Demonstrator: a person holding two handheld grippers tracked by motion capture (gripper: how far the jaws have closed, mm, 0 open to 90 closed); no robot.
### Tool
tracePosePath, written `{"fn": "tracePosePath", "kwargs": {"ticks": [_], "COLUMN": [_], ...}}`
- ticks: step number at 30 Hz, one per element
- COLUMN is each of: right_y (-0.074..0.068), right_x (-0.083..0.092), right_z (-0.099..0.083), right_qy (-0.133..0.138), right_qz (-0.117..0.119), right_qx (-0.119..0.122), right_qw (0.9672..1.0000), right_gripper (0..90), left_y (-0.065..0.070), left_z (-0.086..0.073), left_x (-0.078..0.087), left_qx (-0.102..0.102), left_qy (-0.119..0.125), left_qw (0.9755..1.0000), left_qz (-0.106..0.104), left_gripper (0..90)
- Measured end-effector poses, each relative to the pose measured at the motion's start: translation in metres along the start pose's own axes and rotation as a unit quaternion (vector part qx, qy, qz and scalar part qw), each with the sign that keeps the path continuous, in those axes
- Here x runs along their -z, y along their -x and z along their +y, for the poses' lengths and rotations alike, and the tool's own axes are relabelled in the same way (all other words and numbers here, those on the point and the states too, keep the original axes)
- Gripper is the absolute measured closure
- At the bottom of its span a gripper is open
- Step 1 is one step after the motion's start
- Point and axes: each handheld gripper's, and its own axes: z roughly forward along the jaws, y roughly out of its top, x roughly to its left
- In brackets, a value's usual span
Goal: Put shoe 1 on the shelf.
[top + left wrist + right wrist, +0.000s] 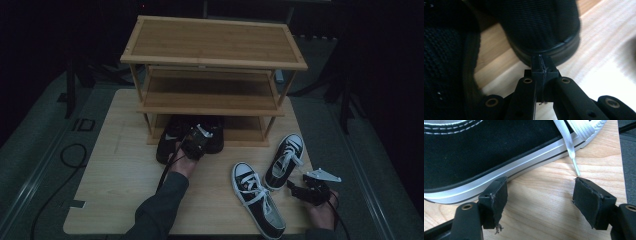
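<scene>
Nearest, at the worktop's [120, 200] front right, right claw [299, 191] resting low with jaws spread wide, nothing between them; in the right gripper view [540, 197] bare wood between the pads, one pad close against the white sole of a black sneaker [474, 152], a white lace tip [576, 168] lying on the wood near the other pad. Just left of that claw, two black-and-white sneakers: one [257, 204] lying toe toward the rack with its heel at the front edge, the other [285, 160] beyond it, angled with its toe toward the rack's right leg. Further in, at mid worktop, left claw [197, 141] on a dark sleeve, jaws shut together with nothing clamped, tips against the rim of a black shoe [212, 135]; in the left gripper view [541, 66] closed tips touching that shoe's dark heel [544, 27], a second black shoe [446, 62] close beside. Both black shoes at the mouth of the bottom shelf, the left one [167, 142] poking out onto the worktop. Farthest, a three-tier wooden rack [212, 45], upper shelves bare
</scene>
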Motion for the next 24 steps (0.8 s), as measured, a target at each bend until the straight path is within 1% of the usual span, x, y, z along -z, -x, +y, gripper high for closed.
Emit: {"fn": "tracePosePath", "kwargs": {"ticks": [2,3,5,7,8,9,10,11,13,15,16,18,24], "right_y": [0.000,0.000,0.000,0.000,0.000,0.000,0.000,0.000,0.000,0.000,0.000,0.000,0.000], "right_x": [0.000,0.000,0.000,0.000,0.000,0.000,0.000,0.000,0.000,0.000,0.000,0.000,0.000], "right_z": [0.000,0.000,0.000,0.000,0.000,0.000,0.000,0.000,0.000,0.000,0.000,0.000,0.000], "right_qy": [0.000,0.000,0.000,0.000,0.000,0.000,0.000,0.000,0.000,0.000,0.000,0.000,0.000], "right_qz": [0.000,0.000,0.000,0.000,0.000,0.000,0.000,0.000,0.000,0.000,0.000,0.000,0.000], "right_qx": [0.000,0.000,0.000,0.000,0.000,0.000,0.000,0.000,0.000,0.000,0.000,0.000,0.000], "right_qw": [1.0000,1.0000,1.0000,1.0000,1.0000,1.0000,1.0000,1.0000,1.0000,1.0000,1.0000,1.0000,1.0000], "right_gripper": [27.5,27.5,27.5,27.5,27.5,27.5,27.5,27.5,27.5,27.5,27.5,27.5,27.5], "left_y": [-0.002,-0.002,0.003,0.009,0.011,0.011,0.017,0.018,0.020,0.021,0.022,0.021,0.019], "left_z": [0.001,0.001,0.001,0.001,0.002,0.002,0.003,0.004,0.006,0.008,0.010,0.012,0.018], "left_x": [-0.001,0.000,0.003,0.004,0.004,0.004,0.002,0.000,-0.002,-0.004,-0.005,-0.008,-0.013], "left_qx": [0.005,0.006,-0.004,-0.020,-0.024,-0.024,-0.034,-0.037,-0.038,-0.044,-0.045,-0.037,-0.033], "left_qy": [0.000,0.001,0.006,0.008,0.012,0.012,0.016,0.014,0.011,0.011,0.010,0.012,0.009], "left_qw": [1.0000,1.0000,0.9999,0.9996,0.9993,0.9993,0.9988,0.9987,0.9986,0.9987,0.9987,0.9990,0.9992], "left_qz": [0.004,0.001,-0.007,-0.019,-0.027,-0.027,-0.032,-0.031,-0.034,-0.023,-0.020,-0.023,-0.022], "left_gripper": [90.0,90.0,90.0,90.0,90.0,90.0,90.0,90.0,90.0,90.0,90.0,90.0,90.0]}}
